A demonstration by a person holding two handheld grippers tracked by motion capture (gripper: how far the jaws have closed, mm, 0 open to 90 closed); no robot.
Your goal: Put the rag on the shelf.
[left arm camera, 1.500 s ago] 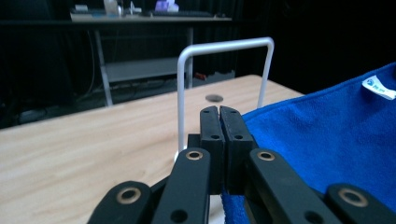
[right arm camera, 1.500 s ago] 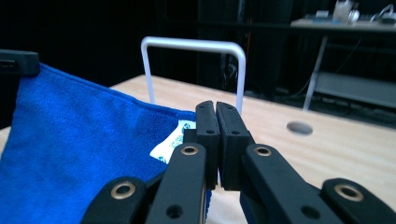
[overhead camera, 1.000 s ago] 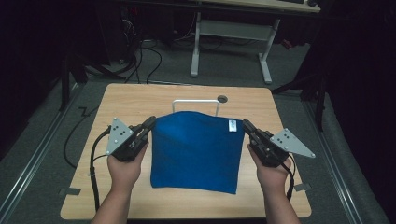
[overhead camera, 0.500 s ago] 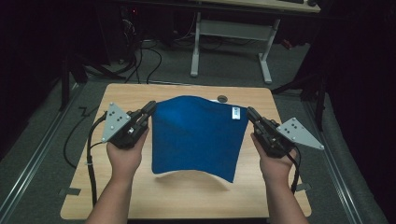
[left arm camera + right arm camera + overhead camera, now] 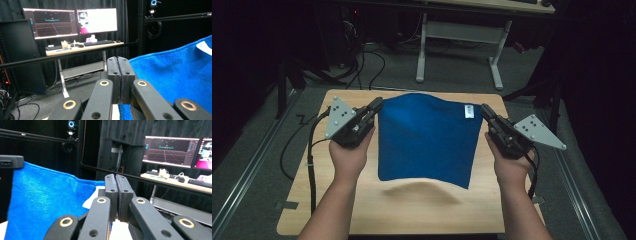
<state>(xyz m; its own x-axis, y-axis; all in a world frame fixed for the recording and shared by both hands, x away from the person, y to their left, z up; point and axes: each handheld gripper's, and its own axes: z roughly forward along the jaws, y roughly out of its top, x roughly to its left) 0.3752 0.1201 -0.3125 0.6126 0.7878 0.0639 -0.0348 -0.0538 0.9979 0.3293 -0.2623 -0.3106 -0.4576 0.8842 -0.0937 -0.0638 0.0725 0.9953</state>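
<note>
A blue cloth [image 5: 427,140] hangs stretched between my two grippers above the wooden table [image 5: 412,215]. Its lower edge is off the tabletop and throws a shadow beneath. My left gripper [image 5: 377,103] is shut on the cloth's upper left corner. My right gripper [image 5: 485,109] is shut on the upper right corner, beside a small white tag [image 5: 469,111]. In the left gripper view the jaws [image 5: 121,60] stand pressed together, with the blue cloth [image 5: 175,75] spreading to their right. In the right gripper view the closed jaws [image 5: 115,177] have the cloth [image 5: 45,202] to their left.
Beyond the table's far edge stands a white-legged desk [image 5: 457,35] with cables on the floor [image 5: 362,55]. Two monitors [image 5: 72,21] and a keyboard [image 5: 100,43] sit on that desk. A black cable [image 5: 312,150] trails from my left gripper over the table's left side.
Both hands have risen, lifting the cloth with them. It lay mostly flat on the table a second ago; now it hangs with its lower edge free.
</note>
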